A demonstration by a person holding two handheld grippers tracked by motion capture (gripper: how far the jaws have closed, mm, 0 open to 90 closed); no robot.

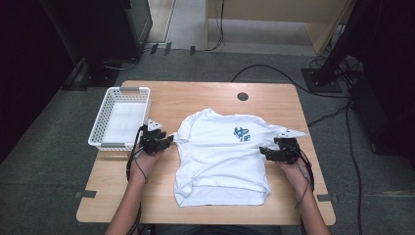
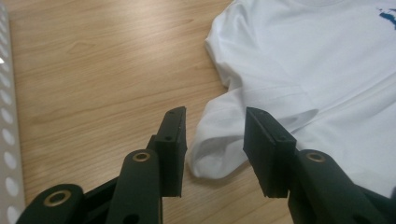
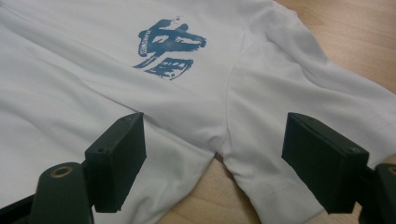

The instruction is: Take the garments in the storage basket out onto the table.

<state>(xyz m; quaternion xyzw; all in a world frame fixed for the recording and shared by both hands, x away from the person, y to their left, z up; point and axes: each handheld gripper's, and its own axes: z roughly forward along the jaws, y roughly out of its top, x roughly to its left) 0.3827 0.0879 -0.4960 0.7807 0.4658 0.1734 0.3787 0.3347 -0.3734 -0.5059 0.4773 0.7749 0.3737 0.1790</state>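
A white T-shirt (image 1: 220, 156) with a blue print (image 1: 242, 132) lies flat, front up, on the wooden table (image 1: 205, 95). My left gripper (image 1: 169, 139) sits at the shirt's left sleeve. In the left gripper view its jaws (image 2: 215, 135) stand apart with the folded sleeve end (image 2: 217, 154) lying between them, and the pads do not press on it. My right gripper (image 1: 264, 151) rests at the shirt's right edge below the other sleeve. In the right gripper view it (image 3: 215, 135) is wide open over the armpit seam, with the print (image 3: 170, 46) beyond.
A white perforated basket (image 1: 100, 129) stands at the table's left edge, just behind my left hand; its wall (image 2: 7, 140) shows in the left gripper view. A round black cable hole (image 1: 242, 96) sits at the table's far side. Cables lie on the floor around.
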